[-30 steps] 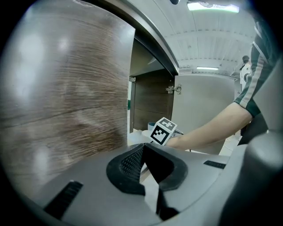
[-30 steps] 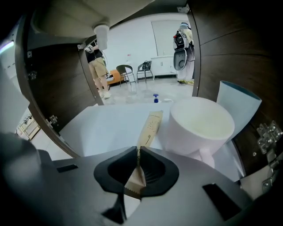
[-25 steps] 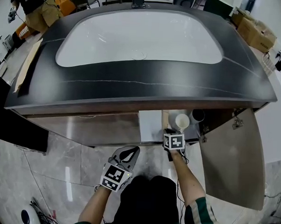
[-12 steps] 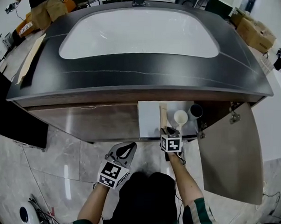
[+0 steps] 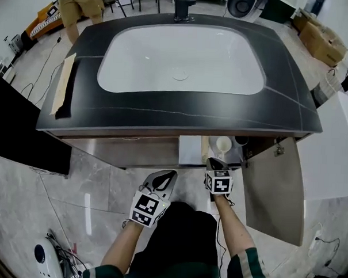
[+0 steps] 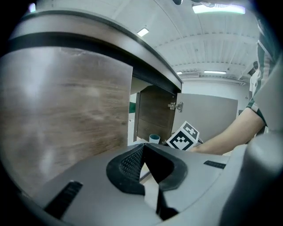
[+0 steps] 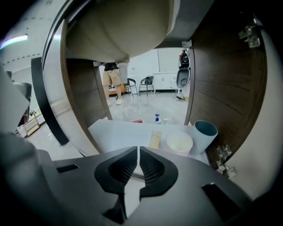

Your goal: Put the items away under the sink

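The under-sink cabinet stands open, its right door swung out. On its white shelf sit a beige wooden block, a white cup and a blue-grey cup. In the head view the white cup shows just under the counter edge. My right gripper hangs in front of the shelf; its jaws have just been closing and are shut with nothing between them. My left gripper is lower left of it, facing the closed left door, shut and empty.
Above the cabinet, the dark counter overhangs with a white basin. A cardboard strip lies on its left end. A person stands behind the counter. A white device with cables lies on the tiled floor at the lower left.
Both grippers have drawn back from the cabinet and risen; the right one has left the shelf by the white cup. The view has lifted, showing more of the counter top.
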The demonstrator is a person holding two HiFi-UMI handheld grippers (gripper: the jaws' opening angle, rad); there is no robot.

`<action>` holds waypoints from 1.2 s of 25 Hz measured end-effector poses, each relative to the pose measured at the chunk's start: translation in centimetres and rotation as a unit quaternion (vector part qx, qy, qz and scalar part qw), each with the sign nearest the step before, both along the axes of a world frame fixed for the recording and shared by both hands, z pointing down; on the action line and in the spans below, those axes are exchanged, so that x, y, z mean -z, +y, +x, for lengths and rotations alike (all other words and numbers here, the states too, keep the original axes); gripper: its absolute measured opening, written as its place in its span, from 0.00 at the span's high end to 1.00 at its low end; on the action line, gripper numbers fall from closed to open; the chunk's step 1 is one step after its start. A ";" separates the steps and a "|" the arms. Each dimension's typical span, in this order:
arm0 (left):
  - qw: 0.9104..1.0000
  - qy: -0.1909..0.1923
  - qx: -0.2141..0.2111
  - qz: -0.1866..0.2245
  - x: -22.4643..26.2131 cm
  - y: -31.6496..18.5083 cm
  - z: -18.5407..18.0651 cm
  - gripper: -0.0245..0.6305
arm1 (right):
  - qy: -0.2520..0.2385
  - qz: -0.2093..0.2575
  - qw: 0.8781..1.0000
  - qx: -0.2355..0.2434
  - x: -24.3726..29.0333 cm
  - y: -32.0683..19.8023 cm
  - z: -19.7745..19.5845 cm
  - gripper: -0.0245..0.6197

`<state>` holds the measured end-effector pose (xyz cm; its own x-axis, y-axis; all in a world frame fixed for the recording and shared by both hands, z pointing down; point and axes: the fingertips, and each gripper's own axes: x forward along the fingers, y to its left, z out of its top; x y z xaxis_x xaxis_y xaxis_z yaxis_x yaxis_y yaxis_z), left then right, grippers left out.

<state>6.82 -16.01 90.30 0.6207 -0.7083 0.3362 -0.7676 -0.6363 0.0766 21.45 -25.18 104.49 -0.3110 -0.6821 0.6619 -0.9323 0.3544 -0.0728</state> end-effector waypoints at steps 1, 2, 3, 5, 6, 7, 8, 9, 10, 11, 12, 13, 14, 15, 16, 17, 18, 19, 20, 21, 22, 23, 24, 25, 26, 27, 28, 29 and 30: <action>1.000 -0.004 0.000 -0.001 1.5 0.2 -0.1 0.95 | 0.000 -0.006 1.000 0.002 1.5 0.7 -0.1 0.88; 1.000 -0.008 0.000 -0.002 3.2 0.4 -0.3 0.95 | 0.001 -0.012 1.000 0.004 3.0 1.5 -0.2 0.88; 1.000 -0.011 -0.003 -0.002 5.1 0.6 -0.3 0.95 | 0.004 -0.017 1.000 0.006 4.6 2.2 -0.3 0.88; 1.000 -0.020 -0.011 -0.001 9.3 1.0 -0.2 0.95 | 0.011 -0.024 1.000 0.010 8.4 3.5 -0.3 0.88; 1.000 -0.024 -0.015 -0.002 11.5 1.3 0.0 0.95 | 0.012 -0.026 1.000 0.011 10.5 4.3 -0.4 0.88; 0.999 -0.027 -0.017 -0.003 13.6 1.7 0.1 0.95 | 0.012 -0.028 0.999 0.012 12.6 5.0 -0.5 0.88; 0.999 -0.027 -0.019 -0.005 15.8 2.0 0.2 0.95 | 0.010 -0.029 0.999 0.012 14.8 5.8 -0.5 0.88; 0.999 -0.026 -0.020 -0.007 17.9 2.4 0.4 0.95 | 0.009 -0.030 0.999 0.012 17.0 6.4 -0.6 0.88; 0.999 -0.024 -0.021 -0.009 20.1 2.6 0.6 0.95 | 0.008 -0.029 0.999 0.013 19.3 6.8 -0.6 0.88; 0.999 -0.021 -0.021 -0.011 22.3 2.8 0.9 0.95 | 0.007 -0.026 1.000 0.016 21.7 7.1 -0.6 0.88; 1.000 -0.019 -0.021 -0.013 24.5 3.0 1.1 0.95 | 0.006 -0.021 1.000 0.018 24.4 7.3 -0.7 0.88; 1.000 -0.016 -0.019 -0.014 26.7 3.3 1.4 0.95 | 0.002 -0.015 1.000 0.021 27.1 7.6 -0.8 0.88; 1.000 -0.013 -0.016 -0.015 28.9 3.7 1.5 0.95 | -0.004 -0.009 1.000 0.022 29.8 8.1 -1.0 0.88; 1.000 -0.011 -0.013 -0.016 31.0 4.1 1.5 0.95 | -0.011 -0.005 1.000 0.023 32.3 8.9 -1.2 0.88; 1.000 -0.008 -0.011 -0.018 33.2 4.7 1.6 0.95 | -0.017 -0.002 1.000 0.023 34.8 9.9 -1.5 0.88; 1.000 -0.007 -0.011 -0.022 35.3 5.5 1.7 0.95 | -0.022 0.000 0.999 0.023 37.2 11.1 -1.8 0.88; 1.000 -0.006 -0.012 -0.025 37.3 6.3 1.8 0.95 | -0.026 0.002 0.999 0.025 39.4 12.4 -2.0 0.88; 1.000 -0.006 -0.013 -0.025 39.3 7.2 1.9 0.95 | -0.030 0.005 0.999 0.028 41.6 13.5 -2.3 0.88; 1.000 -0.005 -0.014 -0.024 41.1 8.0 2.0 0.95 | -0.033 0.011 0.999 0.032 43.7 14.5 -2.5 0.88; 1.000 -0.004 -0.013 -0.022 42.8 8.8 2.0 0.95 | -0.035 0.019 0.999 0.037 45.7 15.3 -2.7 0.88; 1.000 -0.001 -0.009 -0.020 44.3 9.5 2.1 0.95 | -0.037 0.027 0.998 0.042 47.7 15.9 -2.8 0.88; 1.000 0.001 -0.005 -0.020 45.5 10.2 2.1 0.95 | -0.040 0.036 0.998 0.045 49.6 16.5 -2.8 0.88; 1.000 0.000 -0.002 -0.020 46.6 11.0 2.1 0.95 | -0.044 0.044 0.997 0.047 51.4 17.1 -2.8 0.88; 1.000 -0.001 0.000 -0.021 47.5 11.9 2.1 0.95 | -0.049 0.053 0.996 0.048 53.2 17.8 -2.9 0.88; 1.000 -0.002 0.002 -0.020 48.4 12.6 2.0 0.95 | -0.054 0.064 0.995 0.050 55.1 18.3 -3.0 0.88; 1.000 -0.003 0.003 -0.018 49.3 13.2 1.8 0.95 | -0.060 0.077 0.994 0.051 57.0 18.7 -3.1 0.88; 1.000 -0.003 0.004 -0.015 50.2 13.5 1.7 0.95 | -0.066 0.091 0.992 0.052 58.9 18.9 -3.3 0.88; 1.000 -0.002 0.005 -0.010 51.1 13.8 1.5 0.95 | -0.073 0.105 0.990 0.051 60.7 19.0 -3.4 0.88; 1.000 -0.001 0.006 -0.006 51.9 14.0 1.4 0.95 | -0.080 0.117 0.989 0.050 62.3 19.1 -3.5 0.88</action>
